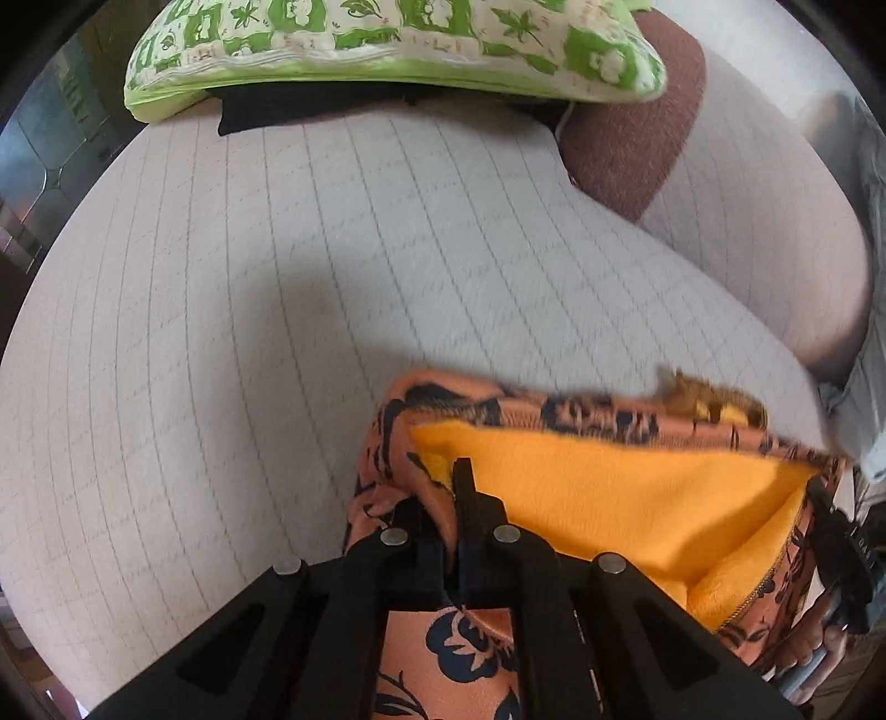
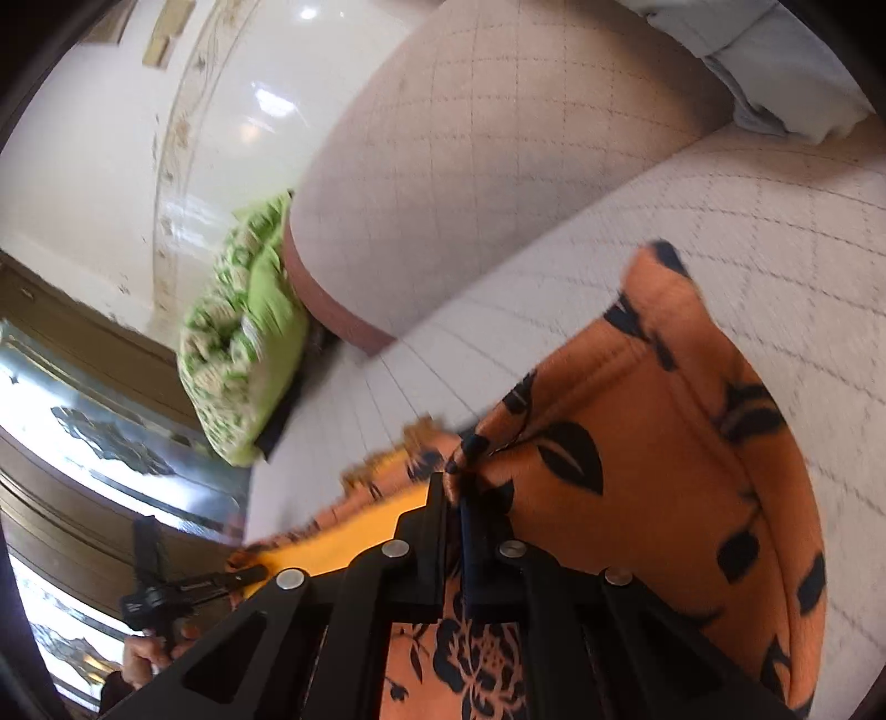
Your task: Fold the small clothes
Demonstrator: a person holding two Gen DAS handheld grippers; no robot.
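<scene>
An orange garment with a dark floral print [image 2: 637, 421] and a yellow fleece lining [image 1: 609, 493] lies partly lifted over the quilted sofa seat [image 1: 277, 310]. My left gripper [image 1: 443, 493] is shut on the garment's left edge, where print and lining meet. My right gripper [image 2: 455, 487] is shut on a bunched fold of the printed cloth. The right gripper [image 1: 830, 526] also shows at the garment's far corner in the left wrist view. In the right wrist view the left gripper [image 2: 252, 575] and a hand [image 2: 144, 659] sit low at the left.
A green and white patterned pillow [image 1: 387, 50] lies at the far end of the seat over a black item [image 1: 310, 111]. A brown cushion [image 1: 631, 144] and the quilted backrest [image 2: 470, 194] border the seat. Pale blue cloth [image 2: 775, 72] hangs over the backrest. Glossy floor [image 2: 111, 432] lies beyond the sofa.
</scene>
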